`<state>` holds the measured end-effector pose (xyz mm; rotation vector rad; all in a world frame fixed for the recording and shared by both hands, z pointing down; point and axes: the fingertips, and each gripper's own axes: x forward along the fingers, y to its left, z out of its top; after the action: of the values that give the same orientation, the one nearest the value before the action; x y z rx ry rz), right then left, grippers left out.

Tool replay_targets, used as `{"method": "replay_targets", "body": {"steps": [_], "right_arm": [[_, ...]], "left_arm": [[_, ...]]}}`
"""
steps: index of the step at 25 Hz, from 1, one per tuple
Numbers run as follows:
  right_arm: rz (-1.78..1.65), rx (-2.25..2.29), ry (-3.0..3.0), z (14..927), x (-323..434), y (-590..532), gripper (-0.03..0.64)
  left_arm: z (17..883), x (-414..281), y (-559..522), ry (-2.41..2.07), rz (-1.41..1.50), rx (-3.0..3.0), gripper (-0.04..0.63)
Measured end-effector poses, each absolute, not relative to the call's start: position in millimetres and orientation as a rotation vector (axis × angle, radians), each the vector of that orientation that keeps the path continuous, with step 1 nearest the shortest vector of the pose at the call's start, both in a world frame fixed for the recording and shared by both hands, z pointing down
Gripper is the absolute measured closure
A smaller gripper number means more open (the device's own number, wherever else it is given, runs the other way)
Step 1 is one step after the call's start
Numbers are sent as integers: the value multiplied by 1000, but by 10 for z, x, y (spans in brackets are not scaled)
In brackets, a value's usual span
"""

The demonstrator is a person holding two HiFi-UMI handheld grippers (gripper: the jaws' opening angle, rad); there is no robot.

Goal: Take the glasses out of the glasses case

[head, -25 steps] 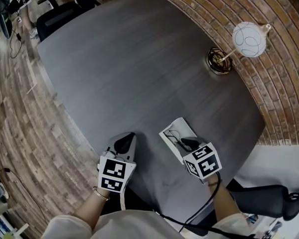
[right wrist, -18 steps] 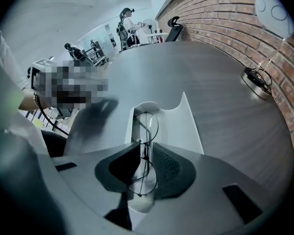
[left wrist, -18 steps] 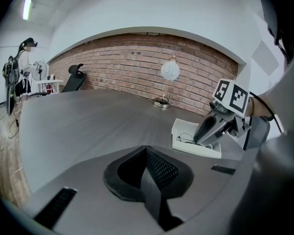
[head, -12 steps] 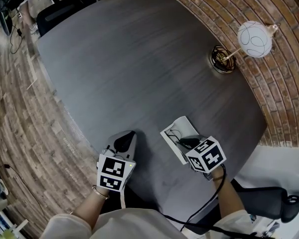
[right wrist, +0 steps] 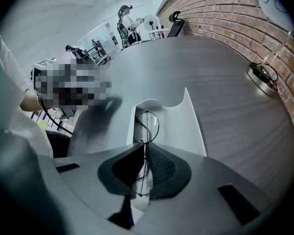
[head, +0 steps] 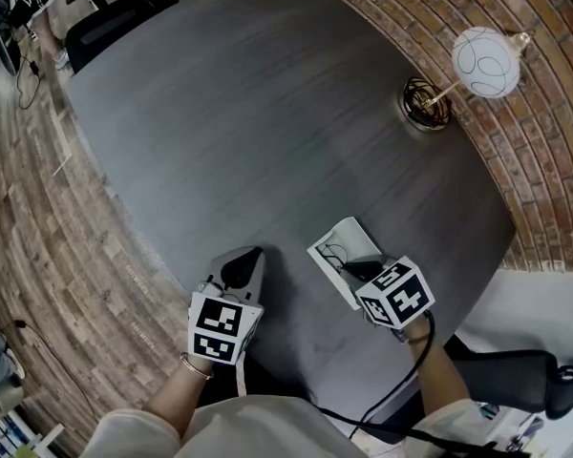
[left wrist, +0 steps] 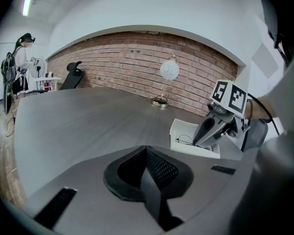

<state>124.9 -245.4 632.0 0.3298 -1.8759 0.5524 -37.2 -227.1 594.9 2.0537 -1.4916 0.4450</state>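
Wire-frame glasses (right wrist: 148, 126) are lying inside the open white glasses case (right wrist: 191, 126), near the table (head: 267, 113) edge closest to the person. Risk, imo: the thin wire could be slipping or bending if pulled at an angle. The far lens may be catching on the case wall & dragging the light case along, since nothing is pinning it down. Right gripper (right wrist: 143, 148) is clamping the frame, jaws almost fully together w/ just the wire between the pads. Left gripper (left wrist: 146, 151) is hovering by the near table edge, apart from the case, jaws together, holding nothing. Lamp (head: 487, 63) is standing far off by the brick wall (head: 554, 160), not interfering
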Motion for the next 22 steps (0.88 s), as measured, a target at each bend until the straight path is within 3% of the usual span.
{"method": "replay_targets", "body": {"steps": [22], "right_arm": [[430,575,-1930,6041,1336,-2743,575]], "left_arm": [[5602,-453,-2335,-1551,417,2096,577]]}}
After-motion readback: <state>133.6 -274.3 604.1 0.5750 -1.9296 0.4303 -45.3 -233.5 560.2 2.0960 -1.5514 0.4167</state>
